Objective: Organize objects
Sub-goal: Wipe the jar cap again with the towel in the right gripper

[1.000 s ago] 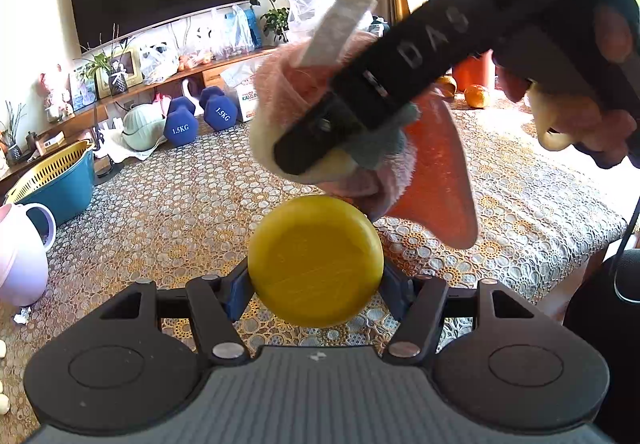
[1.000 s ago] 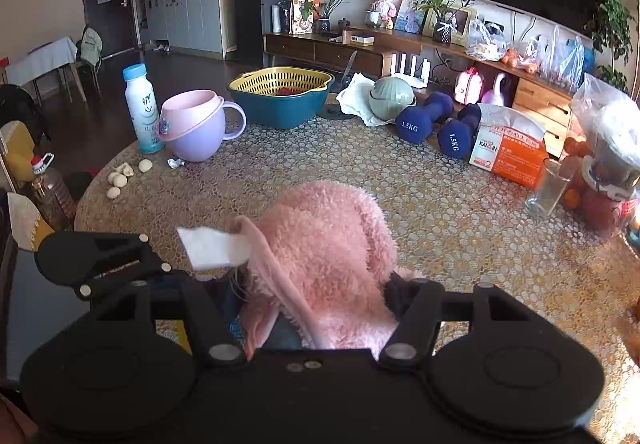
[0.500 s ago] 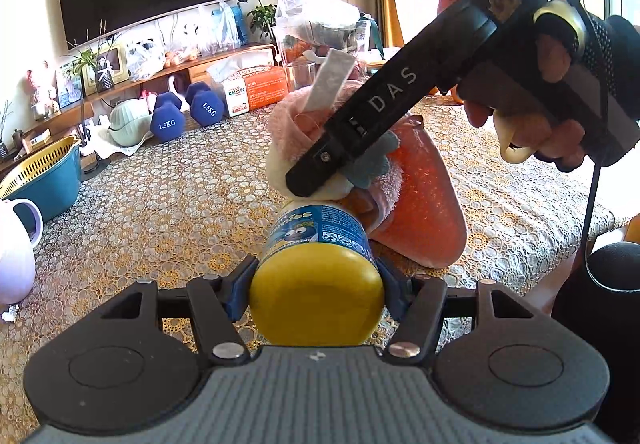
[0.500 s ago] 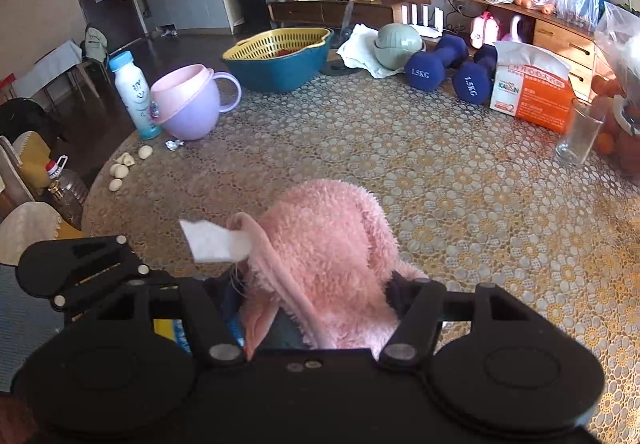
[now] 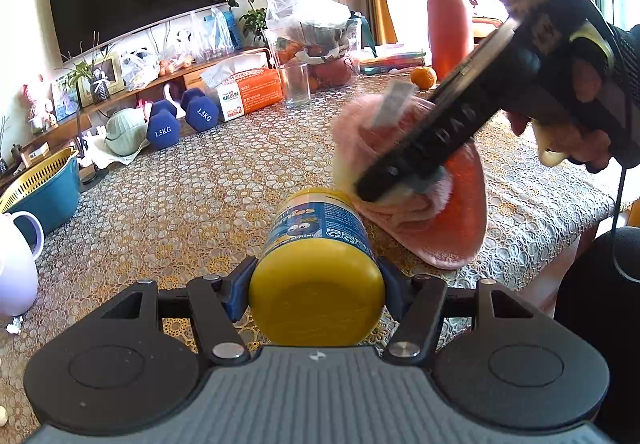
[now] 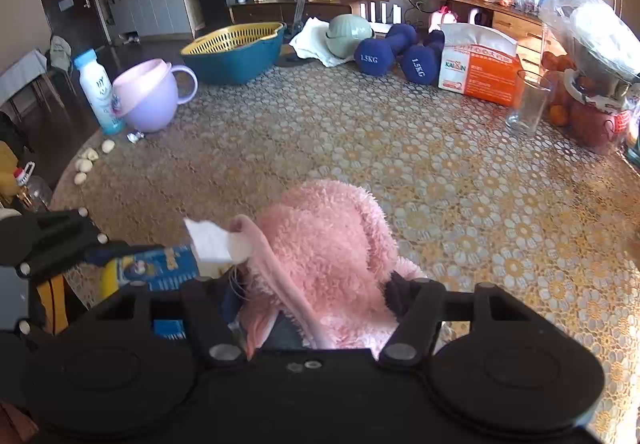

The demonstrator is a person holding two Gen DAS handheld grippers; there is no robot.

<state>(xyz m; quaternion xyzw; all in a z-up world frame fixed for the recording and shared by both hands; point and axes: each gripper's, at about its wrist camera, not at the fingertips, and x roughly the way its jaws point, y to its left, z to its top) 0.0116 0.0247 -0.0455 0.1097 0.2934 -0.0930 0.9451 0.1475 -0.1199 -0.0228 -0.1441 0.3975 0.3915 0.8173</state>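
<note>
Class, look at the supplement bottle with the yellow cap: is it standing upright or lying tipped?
Tipped. The supplement bottle lies lengthwise in the left gripper, its yellow cap facing the camera.

Tabletop (image 6: 400, 171): covered by lace cloth.
Far edge: basin (image 6: 236, 49), dumbbells (image 6: 394, 47), box (image 6: 478, 69), glass (image 6: 528, 105).
Left: mug (image 6: 150, 99), bottle (image 6: 96, 89).

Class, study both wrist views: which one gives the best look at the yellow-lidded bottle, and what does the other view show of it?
The left wrist view: the yellow-lidded bottle fills the centre, lid toward the camera, blue label readable, clamped in the left gripper. The right wrist view shows only a strip of its blue label and yellow edge, beside the pink slipper.
</note>
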